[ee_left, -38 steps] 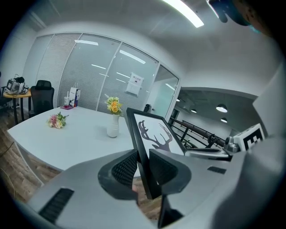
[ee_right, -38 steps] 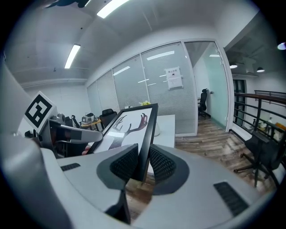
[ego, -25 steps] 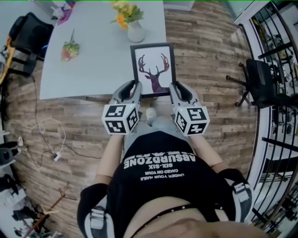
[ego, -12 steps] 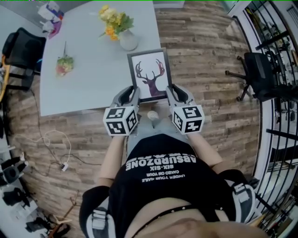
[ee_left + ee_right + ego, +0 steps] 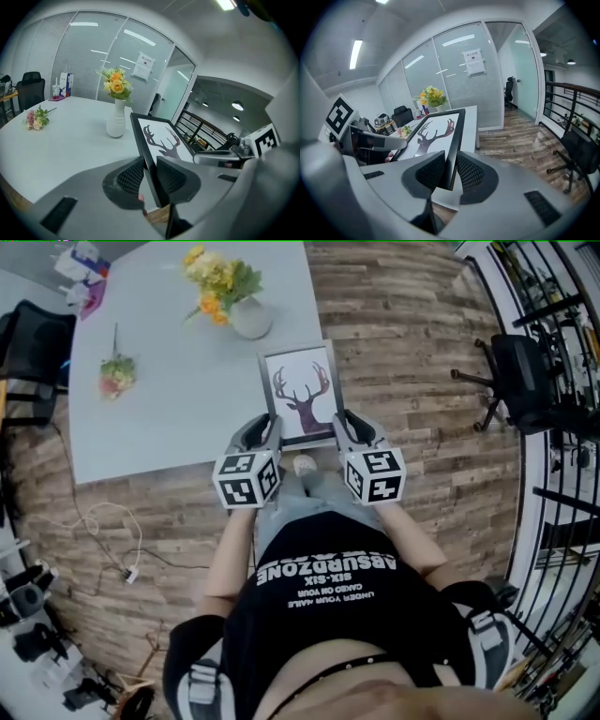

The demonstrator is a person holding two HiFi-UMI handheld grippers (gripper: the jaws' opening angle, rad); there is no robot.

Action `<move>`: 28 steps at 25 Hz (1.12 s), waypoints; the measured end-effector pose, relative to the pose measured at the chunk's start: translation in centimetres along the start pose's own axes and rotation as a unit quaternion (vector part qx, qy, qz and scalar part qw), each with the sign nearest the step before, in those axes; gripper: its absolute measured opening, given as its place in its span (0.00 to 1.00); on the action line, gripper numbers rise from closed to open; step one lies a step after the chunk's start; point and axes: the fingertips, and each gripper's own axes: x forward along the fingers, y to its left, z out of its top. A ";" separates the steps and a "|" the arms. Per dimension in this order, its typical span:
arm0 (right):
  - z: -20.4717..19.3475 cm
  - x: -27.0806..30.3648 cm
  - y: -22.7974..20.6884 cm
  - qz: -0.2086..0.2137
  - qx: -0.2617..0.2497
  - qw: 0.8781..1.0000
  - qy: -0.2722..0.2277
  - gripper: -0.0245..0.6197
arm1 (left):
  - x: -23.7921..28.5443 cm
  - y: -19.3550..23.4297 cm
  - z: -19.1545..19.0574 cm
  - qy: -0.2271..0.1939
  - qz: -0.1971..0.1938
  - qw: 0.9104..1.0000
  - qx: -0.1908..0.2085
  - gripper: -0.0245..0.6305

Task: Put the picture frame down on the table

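Over the table (image 5: 178, 390), left tool (image 5: 272, 424) and right tool (image 5: 339, 421) clamp the picture frame (image 5: 302, 390).

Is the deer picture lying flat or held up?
Held up, tilted: left gripper and right gripper clamp the picture frame by its sides.

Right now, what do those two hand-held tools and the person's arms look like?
The left gripper and right gripper are each a grey moulded shell with two jaws lined by black ribbed pads. Each carries a white cube printed with black square markers. The person wears a black short-sleeved T-shirt with white lettering.
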 end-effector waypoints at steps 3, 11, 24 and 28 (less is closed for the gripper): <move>-0.5 0.8 -0.6 -0.003 0.006 1.000 0.009 0.18 | 1.0 0.2 -0.4 0.010 -0.003 1.000 -0.003 0.18; -1.8 3.0 -1.3 -0.008 0.014 0.999 0.030 0.18 | 3.3 1.7 -1.4 0.039 -0.006 0.999 -0.012 0.18; -3.8 6.1 -1.9 -0.009 0.017 0.998 0.063 0.18 | 5.8 3.8 -3.4 0.080 0.005 0.997 -0.018 0.18; -4.3 7.1 -2.5 -0.013 0.018 0.997 0.069 0.18 | 6.9 4.2 -3.8 0.087 0.010 0.996 -0.019 0.18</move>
